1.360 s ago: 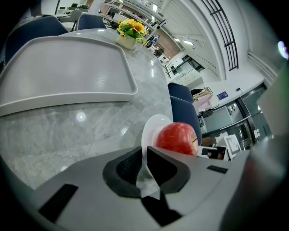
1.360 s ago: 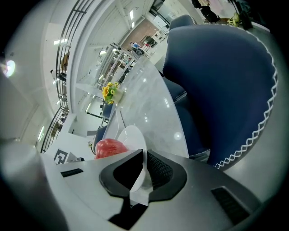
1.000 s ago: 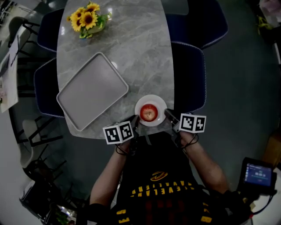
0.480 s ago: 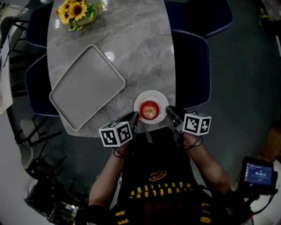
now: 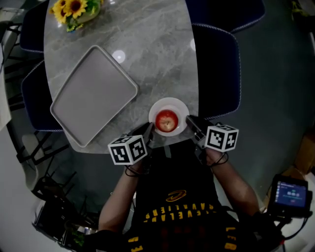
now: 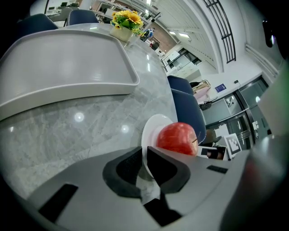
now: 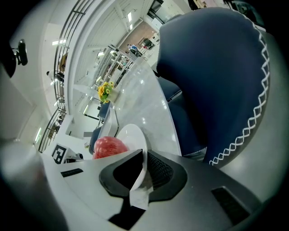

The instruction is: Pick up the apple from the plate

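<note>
Two grippers grip one white plate, one on each side of it. The left gripper (image 5: 147,131) has its jaws closed on the near left rim of the plate (image 5: 180,105). In the left gripper view, the thin rim (image 6: 147,137) stands between the two dark pads of this gripper (image 6: 144,163). The right gripper (image 5: 190,123) is clamped in the same way on the near right rim. Its own view shows the plate edge (image 7: 135,135) pinched between its pads (image 7: 143,170).

The apple (image 5: 166,120) lies in the middle of the plate, between the two grippers and just beyond their tips. No jaw touches it. From the left gripper it appears red and round to the right of the jaws (image 6: 177,138), and from the right gripper to the left of them (image 7: 109,147).

The plate is at the near right corner of the grey marble table (image 5: 157,49), close to the near edge and to the right edge. A dark blue chair (image 5: 220,69) stands just beside that right edge. A grey tray (image 5: 93,96) lies to the left and a little farther away, apart from the plate, with bare marble between them. More bare marble stretches beyond the plate. Sunflowers (image 5: 74,7) stand at the far left, well apart.

Both forearms come from the near side and converge toward the plate. The grippers tilt downward, and each marker cube (image 5: 128,149) (image 5: 221,138) is behind its jaws.
</note>
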